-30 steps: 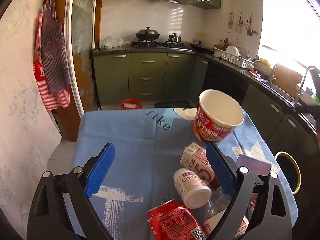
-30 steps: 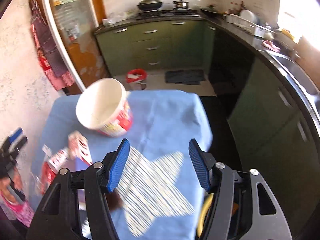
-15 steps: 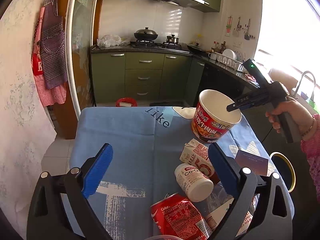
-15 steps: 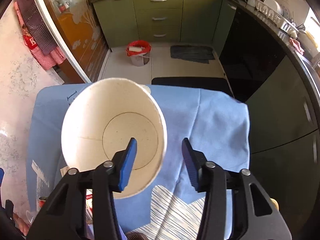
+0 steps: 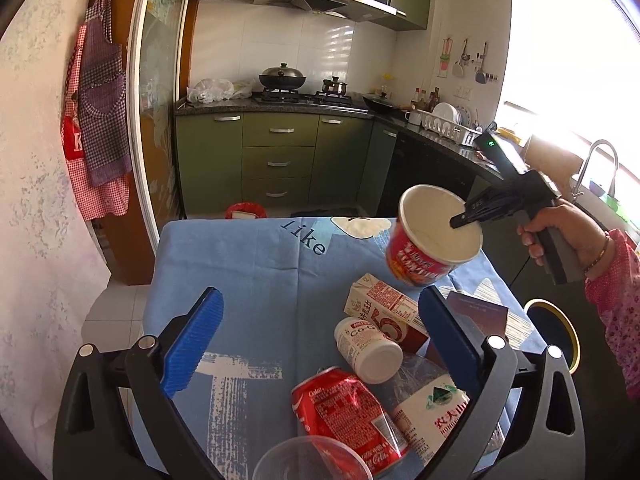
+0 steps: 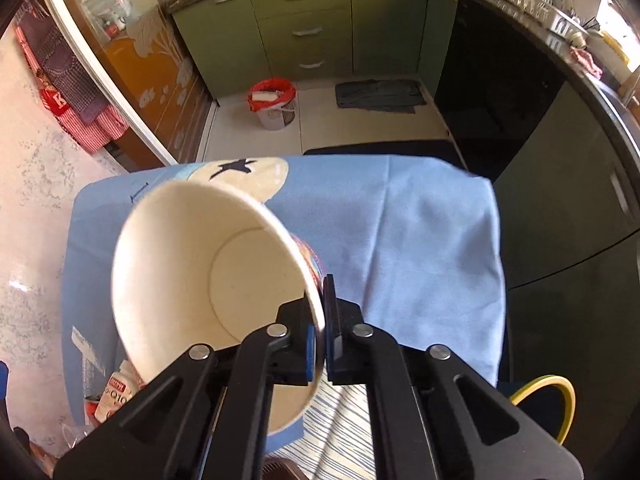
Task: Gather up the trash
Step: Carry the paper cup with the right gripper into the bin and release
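A red and white paper noodle cup [image 5: 424,256] stands tilted at the far right of the blue-clothed table [image 5: 248,272]. My right gripper [image 6: 320,312] is shut on the cup [image 6: 208,280] at its near rim, one pad inside and one outside; a hand holds this gripper [image 5: 466,216]. My left gripper [image 5: 320,320] hangs over the table's near side, its jaws opening with nothing between them. Just beyond it lie a milk carton [image 5: 384,308], a white bottle [image 5: 368,350], a crushed cola can [image 5: 344,412] and a squashed water bottle [image 5: 432,404].
A clear plastic cup [image 5: 312,460] shows at the bottom edge. A dark card [image 5: 476,312] lies on the cloth at the right. A yellow-rimmed bin [image 5: 560,332] stands beside the table's right edge [image 6: 548,392]. A red-lined bucket [image 6: 272,100] sits on the kitchen floor beyond.
My right gripper came down over the noodle cup and closed on its rim, and the cup has tipped. My left gripper drew back slightly, bringing more trash into view.
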`<state>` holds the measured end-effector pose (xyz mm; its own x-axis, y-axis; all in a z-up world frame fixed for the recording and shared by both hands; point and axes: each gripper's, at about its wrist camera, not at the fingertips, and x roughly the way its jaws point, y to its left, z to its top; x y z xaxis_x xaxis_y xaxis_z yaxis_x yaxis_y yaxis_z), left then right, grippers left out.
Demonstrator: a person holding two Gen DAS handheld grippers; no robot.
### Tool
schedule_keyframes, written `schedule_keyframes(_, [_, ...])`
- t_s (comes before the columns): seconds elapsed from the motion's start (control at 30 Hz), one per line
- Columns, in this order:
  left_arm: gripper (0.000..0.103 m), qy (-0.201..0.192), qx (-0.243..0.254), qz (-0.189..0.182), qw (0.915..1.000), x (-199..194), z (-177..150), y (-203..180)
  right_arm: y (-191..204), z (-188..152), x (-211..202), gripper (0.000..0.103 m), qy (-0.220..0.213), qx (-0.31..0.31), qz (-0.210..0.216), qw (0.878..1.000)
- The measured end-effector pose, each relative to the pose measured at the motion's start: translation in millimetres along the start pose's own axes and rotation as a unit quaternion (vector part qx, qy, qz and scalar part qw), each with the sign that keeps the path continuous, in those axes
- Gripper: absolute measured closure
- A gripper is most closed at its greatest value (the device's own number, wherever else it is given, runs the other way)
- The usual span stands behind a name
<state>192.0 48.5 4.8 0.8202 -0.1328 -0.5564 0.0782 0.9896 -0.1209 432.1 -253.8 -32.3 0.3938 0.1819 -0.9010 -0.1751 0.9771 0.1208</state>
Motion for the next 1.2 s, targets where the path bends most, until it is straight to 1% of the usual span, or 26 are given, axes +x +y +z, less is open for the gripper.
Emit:
schedule_keyframes(0.13, [0.006,0.001,-0.006,-0.007,1.0000,-14,-8,-5,-35,-24,-47,0.100,-0.032,0.020,0.009,0.999])
schedule_keyframes(0.2, [0.006,0.006,-0.005,-0.011,0.9999,-19,-15,-10,-62,-48,-74,0.100,-0.045,0.038,0.015,0.998])
schedule_keyframes(0.3, [0.006,0.017,0.002,-0.012,0.9998,-26,-26,-18,-106,-89,-106,0.100,-0.062,0.067,0.006,0.996])
schedule_keyframes(0.37, [0.006,0.024,0.007,-0.012,0.9996,-30,-32,-25,-143,-122,-124,0.099,-0.068,0.096,-0.003,0.993])
schedule_keyframes(0.47, [0.006,0.030,0.012,-0.012,0.9994,-36,-41,-34,-198,-168,-136,0.099,-0.067,0.142,-0.028,0.987])
schedule_keyframes(0.5, [0.006,0.033,0.014,-0.013,0.9993,-39,-45,-38,-218,-185,-137,0.099,-0.063,0.159,-0.040,0.984])
schedule_keyframes(0.57, [0.006,0.039,0.017,-0.016,0.9990,-41,-50,-45,-253,-215,-133,0.099,-0.052,0.192,-0.048,0.979])
schedule_keyframes(0.67, [0.006,0.048,0.030,-0.015,0.9983,-44,-56,-59,-297,-250,-119,0.099,-0.033,0.234,-0.058,0.970])
schedule_keyframes(0.77, [0.006,0.052,0.043,-0.012,0.9976,-46,-57,-73,-326,-270,-104,0.099,-0.020,0.262,-0.054,0.963])
schedule_keyframes(0.9, [0.006,0.051,0.058,-0.015,0.9969,-50,-52,-86,-338,-275,-88,0.098,-0.015,0.271,-0.044,0.962])
schedule_keyframes(0.93, [0.006,0.051,0.062,-0.017,0.9967,-51,-51,-90,-339,-276,-84,0.096,-0.013,0.270,-0.043,0.962])
schedule_keyframes(1.0, [0.006,0.052,0.069,-0.018,0.9961,-52,-49,-96,-343,-273,-80,0.073,-0.021,0.271,-0.058,0.960])
schedule_keyframes(1.03, [0.006,0.052,0.072,-0.018,0.9959,-52,-48,-98,-342,-271,-79,0.056,-0.026,0.268,-0.067,0.961])
schedule_keyframes(1.07, [0.006,0.052,0.075,-0.017,0.9957,-52,-48,-100,-340,-270,-79,0.056,-0.030,0.263,-0.071,0.962])
schedule_keyframes(1.17, [0.006,0.052,0.080,-0.016,0.9953,-55,-48,-103,-330,-271,-77,0.056,-0.038,0.254,-0.047,0.965])
schedule_keyframes(1.2, [0.006,0.052,0.080,-0.015,0.9953,-55,-48,-102,-327,-268,-75,0.056,-0.039,0.250,-0.045,0.967])
